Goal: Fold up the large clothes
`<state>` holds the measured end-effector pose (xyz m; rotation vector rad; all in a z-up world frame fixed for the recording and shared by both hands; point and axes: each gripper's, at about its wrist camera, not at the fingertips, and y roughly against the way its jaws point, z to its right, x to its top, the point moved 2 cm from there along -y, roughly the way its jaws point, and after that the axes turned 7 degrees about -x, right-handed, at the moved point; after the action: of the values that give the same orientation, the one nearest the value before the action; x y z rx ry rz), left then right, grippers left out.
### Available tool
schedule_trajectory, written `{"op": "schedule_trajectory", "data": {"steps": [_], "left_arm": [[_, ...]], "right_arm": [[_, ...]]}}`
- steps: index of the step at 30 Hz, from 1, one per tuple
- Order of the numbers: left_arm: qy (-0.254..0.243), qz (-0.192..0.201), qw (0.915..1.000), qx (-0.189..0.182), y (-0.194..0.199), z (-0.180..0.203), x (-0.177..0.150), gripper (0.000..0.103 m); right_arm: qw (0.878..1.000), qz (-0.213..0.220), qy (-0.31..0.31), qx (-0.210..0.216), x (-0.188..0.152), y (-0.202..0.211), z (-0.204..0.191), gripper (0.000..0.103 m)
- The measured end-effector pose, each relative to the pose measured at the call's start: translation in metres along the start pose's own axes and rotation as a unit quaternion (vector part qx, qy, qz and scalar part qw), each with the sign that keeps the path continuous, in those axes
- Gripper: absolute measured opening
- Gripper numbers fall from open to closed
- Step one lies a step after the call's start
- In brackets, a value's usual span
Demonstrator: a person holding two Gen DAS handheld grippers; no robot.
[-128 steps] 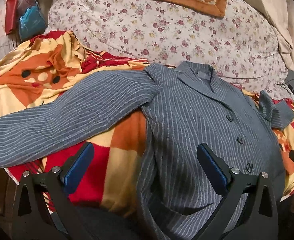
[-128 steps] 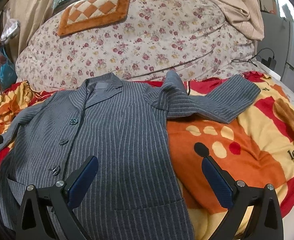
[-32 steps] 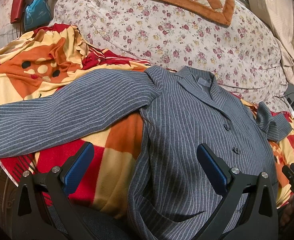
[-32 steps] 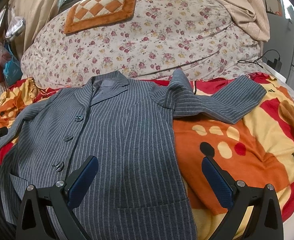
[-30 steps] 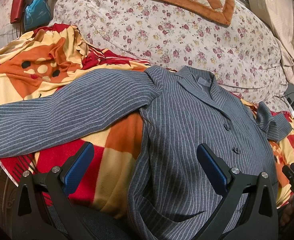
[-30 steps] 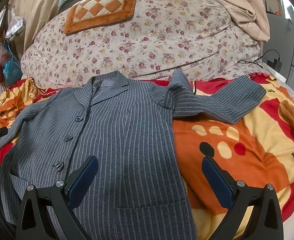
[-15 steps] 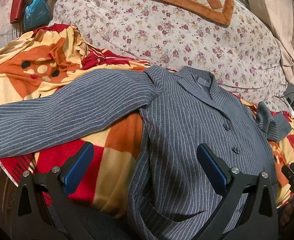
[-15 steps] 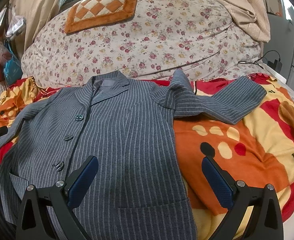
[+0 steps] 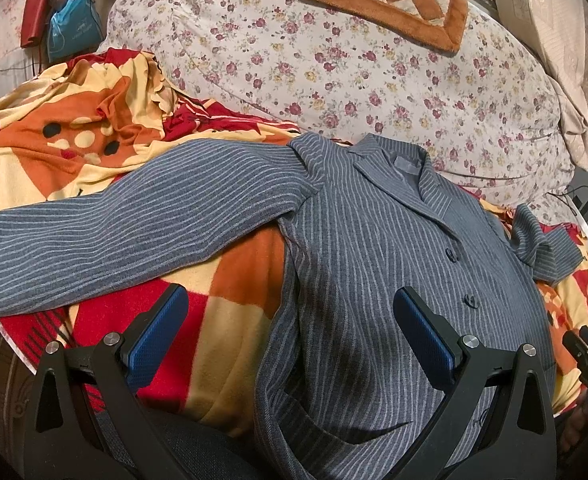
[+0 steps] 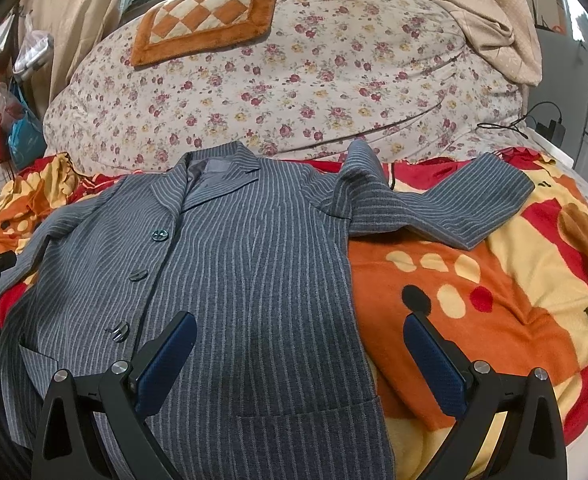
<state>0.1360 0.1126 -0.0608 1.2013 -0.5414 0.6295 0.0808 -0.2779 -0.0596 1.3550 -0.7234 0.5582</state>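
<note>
Grey pinstriped buttoned jacket (image 10: 254,272): lay flat, both sleeves spread, unfolded. Left tool (image 9: 290,330) and right tool (image 10: 300,350): spread wide above jacket, gripping nothing. Folding not begun.

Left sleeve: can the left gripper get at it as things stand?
Probably yes. The left gripper is open, and the sleeve lies flat on the blanket just beyond its fingers, uncovered.

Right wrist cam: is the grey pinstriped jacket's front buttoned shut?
No: the grey pinstriped jacket lies with its front edge loose, its dark buttons showing but unfastened.
</note>
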Motion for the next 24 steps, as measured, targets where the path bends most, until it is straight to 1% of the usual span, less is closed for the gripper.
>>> {"op": "schedule_trajectory", "data": {"steps": [10,24], "left_arm": [[0.007,0.009,0.9999,-0.002,0.0022,0.0015,0.0003,0.102],[0.008,0.006,0.9999,-0.006,0.0026,0.0036,0.0006,0.102]], "right_arm": [[1.000,-0.002,-0.001,0.000,0.0005,0.0005,-0.0013,0.103],[1.000,-0.003,-0.001,0.000,-0.0007,-0.0005,-0.0030,0.103]]}}
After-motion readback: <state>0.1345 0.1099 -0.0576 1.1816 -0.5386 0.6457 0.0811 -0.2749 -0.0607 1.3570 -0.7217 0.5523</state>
